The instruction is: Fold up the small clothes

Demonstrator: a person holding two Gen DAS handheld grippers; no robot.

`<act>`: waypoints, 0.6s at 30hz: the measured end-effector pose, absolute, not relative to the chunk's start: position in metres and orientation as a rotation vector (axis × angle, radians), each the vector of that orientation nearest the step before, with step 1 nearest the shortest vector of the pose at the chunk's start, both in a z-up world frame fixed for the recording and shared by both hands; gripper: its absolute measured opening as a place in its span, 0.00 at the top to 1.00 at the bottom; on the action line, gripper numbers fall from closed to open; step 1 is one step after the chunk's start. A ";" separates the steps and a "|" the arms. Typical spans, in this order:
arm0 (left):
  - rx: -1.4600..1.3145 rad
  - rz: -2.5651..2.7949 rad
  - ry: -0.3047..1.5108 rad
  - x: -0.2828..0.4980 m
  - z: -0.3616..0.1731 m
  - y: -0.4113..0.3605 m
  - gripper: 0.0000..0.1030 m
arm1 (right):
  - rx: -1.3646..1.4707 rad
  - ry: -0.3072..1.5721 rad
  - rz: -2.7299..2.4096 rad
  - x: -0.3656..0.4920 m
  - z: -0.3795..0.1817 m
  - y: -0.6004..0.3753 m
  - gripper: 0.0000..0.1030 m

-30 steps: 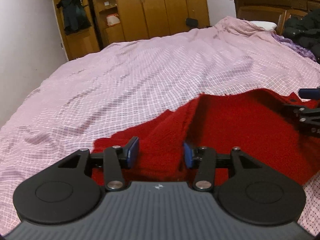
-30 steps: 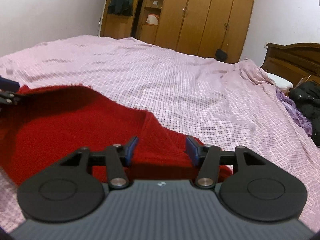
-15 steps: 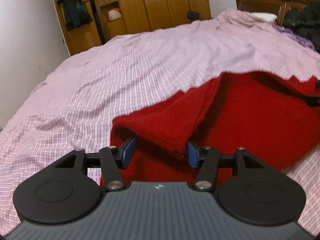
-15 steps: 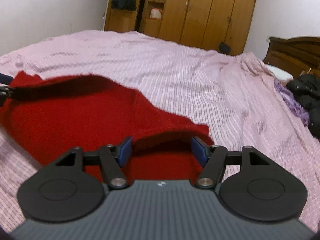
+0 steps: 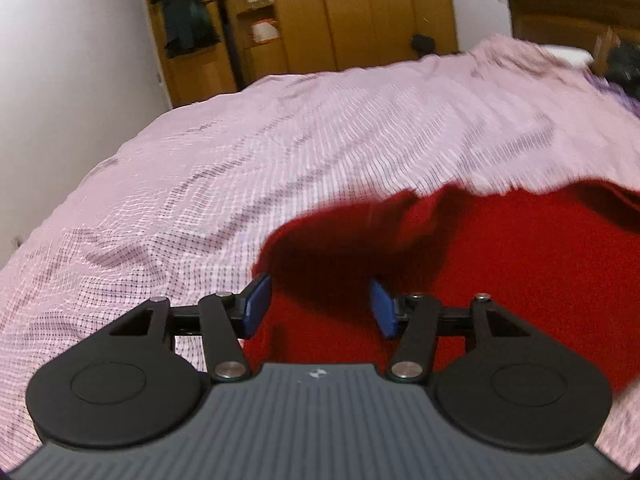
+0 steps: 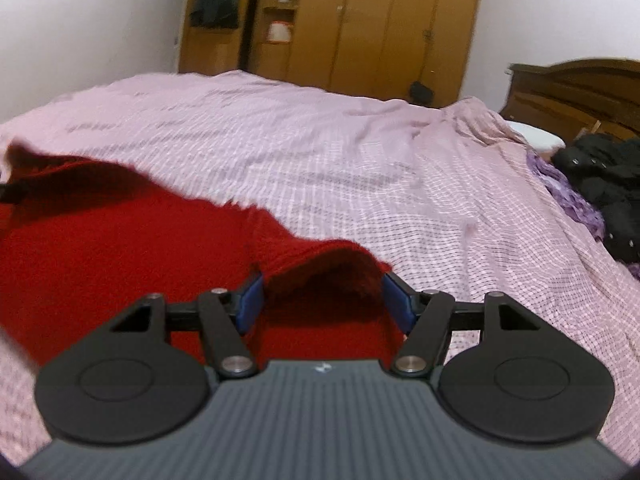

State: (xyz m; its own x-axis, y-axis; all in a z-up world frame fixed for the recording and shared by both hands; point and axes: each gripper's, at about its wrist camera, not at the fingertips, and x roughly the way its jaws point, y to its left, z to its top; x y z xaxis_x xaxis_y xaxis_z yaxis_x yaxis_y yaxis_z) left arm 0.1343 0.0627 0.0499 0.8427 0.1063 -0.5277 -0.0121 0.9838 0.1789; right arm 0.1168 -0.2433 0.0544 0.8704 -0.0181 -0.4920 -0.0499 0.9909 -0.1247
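The red garment [image 6: 120, 264] stretches sideways on the bed [image 6: 360, 168] between both tools (each spread apart): left tool [image 5: 318, 306], right tool [image 6: 324, 304] straddling one raised corner.

No readable text, label, brand name or number shows anywhere in either wrist view.

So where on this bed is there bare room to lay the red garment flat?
The pink checked bedspread is bare from the red garment back to the wardrobe. Toward the headboard it is crowded: black clothes and purple fabric.
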 end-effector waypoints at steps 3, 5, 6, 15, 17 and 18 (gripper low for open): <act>0.118 0.079 0.563 0.137 0.057 0.068 0.41 | -0.064 0.500 0.001 0.120 0.062 -0.253 0.36; 0.100 0.077 0.563 0.135 0.059 0.072 0.41 | -0.047 0.472 -0.002 0.116 0.066 -0.257 0.36; 0.102 0.079 0.564 0.132 0.059 0.072 0.41 | -0.056 0.457 -0.010 0.113 0.067 -0.257 0.36; 0.131 0.100 0.613 0.111 0.040 0.079 0.41 | -0.045 0.515 0.025 0.101 0.056 -0.260 0.36; 0.133 0.112 0.636 0.109 0.033 0.081 0.41 | -0.029 0.549 0.021 0.104 0.048 -0.262 0.36; 0.127 0.115 0.646 0.109 0.030 0.083 0.41 | -0.015 0.567 0.021 0.106 0.043 -0.263 0.36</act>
